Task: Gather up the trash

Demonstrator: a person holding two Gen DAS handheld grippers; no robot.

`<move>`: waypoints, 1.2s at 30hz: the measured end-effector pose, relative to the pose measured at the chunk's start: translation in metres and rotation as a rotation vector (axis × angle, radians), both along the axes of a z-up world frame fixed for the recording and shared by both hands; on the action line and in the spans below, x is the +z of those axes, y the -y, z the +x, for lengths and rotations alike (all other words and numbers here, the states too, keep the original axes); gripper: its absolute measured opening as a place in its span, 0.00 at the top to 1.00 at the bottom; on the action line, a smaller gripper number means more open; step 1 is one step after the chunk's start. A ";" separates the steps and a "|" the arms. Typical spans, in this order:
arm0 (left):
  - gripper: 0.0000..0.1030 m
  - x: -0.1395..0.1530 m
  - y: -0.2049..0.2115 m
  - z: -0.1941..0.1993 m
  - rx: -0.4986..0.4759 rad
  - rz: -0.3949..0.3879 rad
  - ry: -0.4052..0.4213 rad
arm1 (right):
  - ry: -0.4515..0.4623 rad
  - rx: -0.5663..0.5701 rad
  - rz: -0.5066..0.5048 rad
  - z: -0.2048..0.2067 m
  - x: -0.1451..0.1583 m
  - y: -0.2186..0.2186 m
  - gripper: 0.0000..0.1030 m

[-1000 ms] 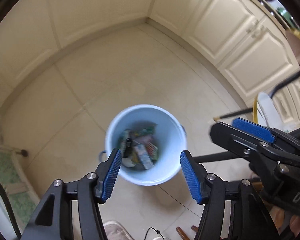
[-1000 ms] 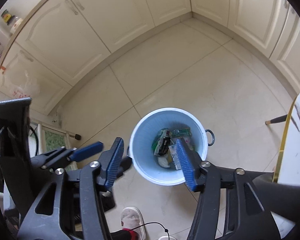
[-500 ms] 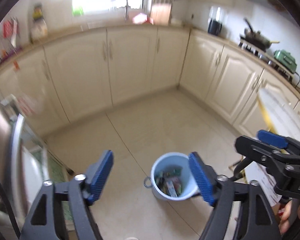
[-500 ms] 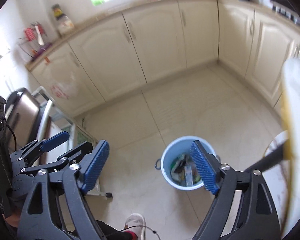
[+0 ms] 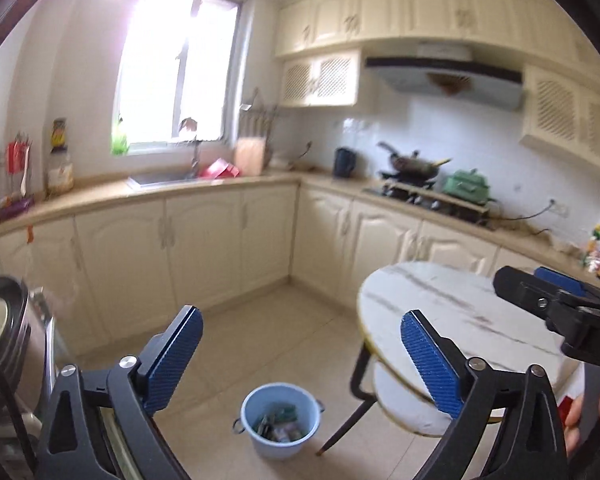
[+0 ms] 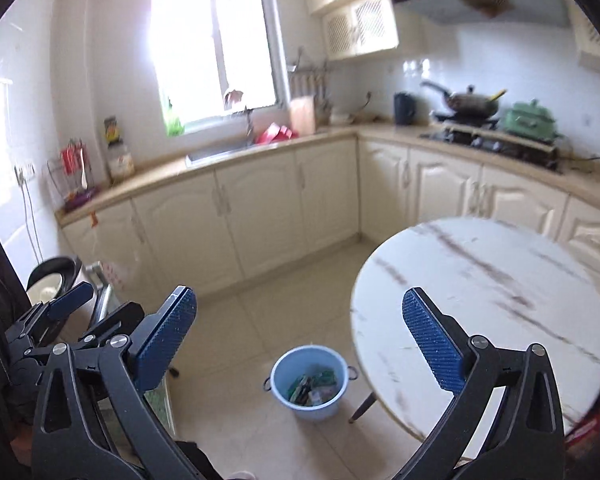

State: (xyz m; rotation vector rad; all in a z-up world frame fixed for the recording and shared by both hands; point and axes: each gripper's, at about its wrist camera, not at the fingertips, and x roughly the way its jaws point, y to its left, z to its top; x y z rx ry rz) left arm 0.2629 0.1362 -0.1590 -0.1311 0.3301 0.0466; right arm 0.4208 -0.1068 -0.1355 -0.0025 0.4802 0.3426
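Change: both views swing up from the round light-blue plastic bucket (image 5: 281, 420) at 6 o'clock.
Left hand-held gripper (image 5: 300, 360): released, empty.
Right hand-held gripper (image 6: 300, 340): released, empty.
Meaning: drop looks done.

A light blue bucket (image 5: 280, 420) (image 6: 309, 380) with small side handles stands upright on the tiled floor, just beside the round tabletop's leg, holding a heap of mixed wrappers (image 5: 280, 426) (image 6: 313, 386) inside
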 end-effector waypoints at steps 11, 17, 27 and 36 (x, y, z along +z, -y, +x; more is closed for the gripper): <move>0.01 0.002 0.046 -0.092 0.059 0.061 0.228 | 0.235 -0.104 -0.004 -0.116 0.096 0.040 0.00; 0.01 -0.035 0.127 -0.131 0.082 0.061 0.240 | 0.317 -0.126 -0.016 -0.155 0.116 0.034 0.00; 0.01 -0.028 0.138 -0.219 0.044 0.102 0.269 | 0.351 -0.155 -0.039 -0.178 0.117 0.022 0.00; 0.01 -0.009 0.134 -0.205 0.073 0.103 0.244 | 0.337 -0.168 -0.043 -0.178 0.113 0.021 0.00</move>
